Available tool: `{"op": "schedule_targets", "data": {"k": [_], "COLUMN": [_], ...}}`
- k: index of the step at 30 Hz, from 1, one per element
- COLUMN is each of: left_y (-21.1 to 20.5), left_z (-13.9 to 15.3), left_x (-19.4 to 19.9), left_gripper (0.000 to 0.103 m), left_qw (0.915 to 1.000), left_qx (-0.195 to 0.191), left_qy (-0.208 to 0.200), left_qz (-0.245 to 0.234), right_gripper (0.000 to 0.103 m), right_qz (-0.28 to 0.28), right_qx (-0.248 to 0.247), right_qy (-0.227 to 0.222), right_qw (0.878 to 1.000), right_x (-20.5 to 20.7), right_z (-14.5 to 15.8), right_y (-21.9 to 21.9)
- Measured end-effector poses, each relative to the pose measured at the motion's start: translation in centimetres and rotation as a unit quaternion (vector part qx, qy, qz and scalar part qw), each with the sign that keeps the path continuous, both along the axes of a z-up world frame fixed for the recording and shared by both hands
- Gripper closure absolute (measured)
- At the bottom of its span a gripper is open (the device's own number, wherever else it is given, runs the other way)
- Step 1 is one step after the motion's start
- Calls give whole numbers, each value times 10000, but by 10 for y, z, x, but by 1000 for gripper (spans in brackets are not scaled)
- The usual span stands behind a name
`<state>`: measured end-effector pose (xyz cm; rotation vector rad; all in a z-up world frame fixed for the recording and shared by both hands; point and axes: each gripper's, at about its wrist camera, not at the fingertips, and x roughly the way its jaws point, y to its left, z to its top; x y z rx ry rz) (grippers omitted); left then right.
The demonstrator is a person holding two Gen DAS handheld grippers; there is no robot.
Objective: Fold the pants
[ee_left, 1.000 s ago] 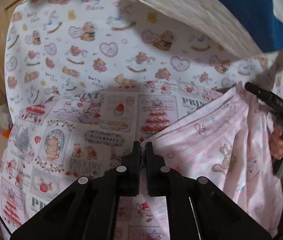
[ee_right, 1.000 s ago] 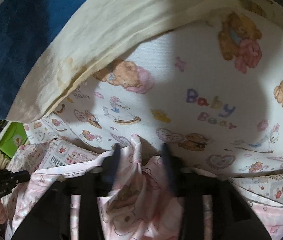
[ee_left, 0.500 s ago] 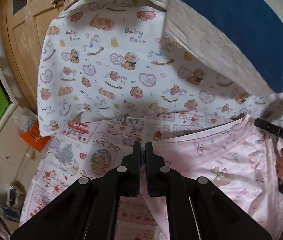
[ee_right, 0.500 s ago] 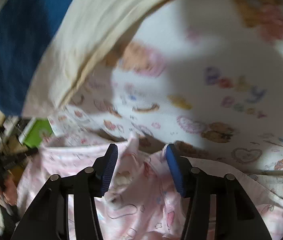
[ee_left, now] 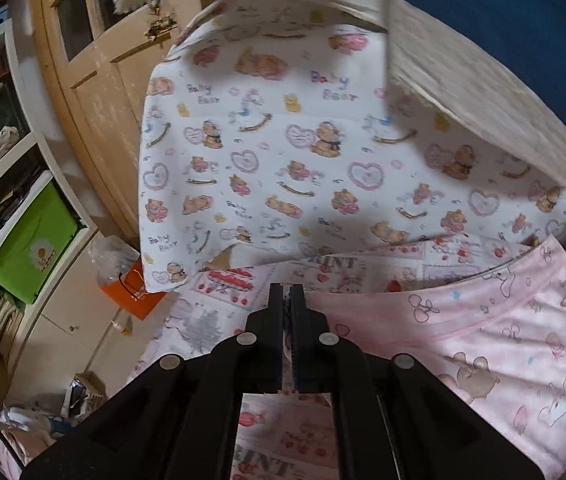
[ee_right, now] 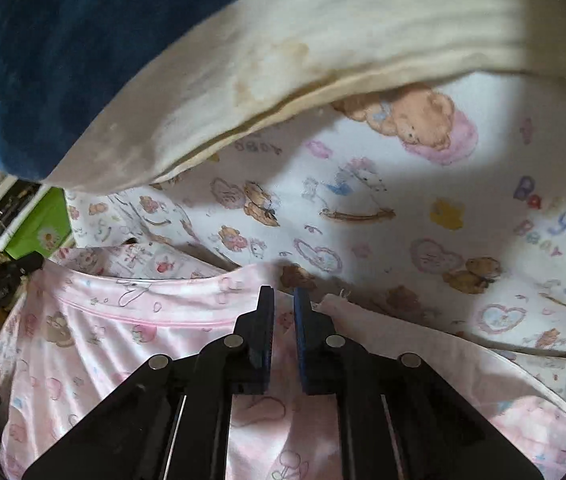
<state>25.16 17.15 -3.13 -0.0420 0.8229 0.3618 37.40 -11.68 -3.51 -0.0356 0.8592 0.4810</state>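
While the pink pants (ee_left: 483,340) lie spread across the printed sheet (ee_left: 267,152), my left claw (ee_left: 286,300) is pinched tight on one corner, and my right claw (ee_right: 283,304) grips the other, barely apart.

Pinks, creams and one deep blue

The pants (ee_left: 483,344) are pale pink, printed with bears, cherries and small hearts. The sheet (ee_left: 283,152) is white with brown bears, pink hearts and "Baby Bear" lettering; the cloth (ee_left: 219,304) under it shows strawberry and cake panels. The pillow (ee_right: 283,52) is cream, stained yellowish, against a dark blue blanket (ee_right: 63,40). A box (ee_left: 31,240) is lime green.
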Motion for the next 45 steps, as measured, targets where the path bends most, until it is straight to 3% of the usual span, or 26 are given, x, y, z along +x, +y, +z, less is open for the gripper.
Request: {"op": "schedule_targets", "data": {"k": [4,9,13,16,18,20,22,24,30,33,36,39,42,43,45], "left_y": [-3,-6,5,3,5,10,8,-1,-44,-72,-100,-120,-142,-150,-162], "left_z": [2,-3,-15,-12,-6,6,18,31,66,86,93,83,56,48,27], "left_x": [-1,3,10,9,4,-3,-10,-21,-59,-119,-186,-237,-278,-286,-307], "left_gripper": [100,100,98,91,57,52,50,40,35,35,30,30,28,27,20], "left_qw": [9974,9938,9956,9938,9941,9961,9956,9935,9821,9671,9550,9500,9491,9488,9458], "left_qx": [656,1051,814,956,889,634,595,621,623,686,838,868,890,877,749], "left_qy": [-134,-101,251,229,96,-230,-542,-907,-1716,-2338,-2677,-2787,-2737,-2699,-2683], "left_qz": [261,347,390,518,607,571,488,305,-473,-730,-964,-1112,-1277,-1390,-1672], "right_gripper": [93,92,92,92,92,92,80,52,50,49,44,39,38,38,33], "right_qz": [-179,-69,-87,-225,-270,-353,-474,-689,-1203,-1405,-1403,-1544,-1598,-1615,-1811], "right_qx": [78,305,345,325,367,440,622,720,114,-165,-123,143,370,271,-361], "right_qy": [-53,144,82,-275,-464,-759,-923,-1133,-1591,-1881,-2240,-2523,-2823,-2972,-3444], "right_qw": [9998,9994,9993,9988,9979,9955,9927,9885,9798,9719,9644,9552,9452,9407,9205], "right_x": [5,8,3,-7,-14,-25,-36,-52,-112,-152,-206,-262,-331,-348,-394], "right_z": [1,5,19,40,55,74,86,93,91,100,116,125,114,111,92], "right_y": [-4,-19,-26,-29,-35,-43,-55,-69,-99,-111,-122,-139,-142,-142,-128]}}
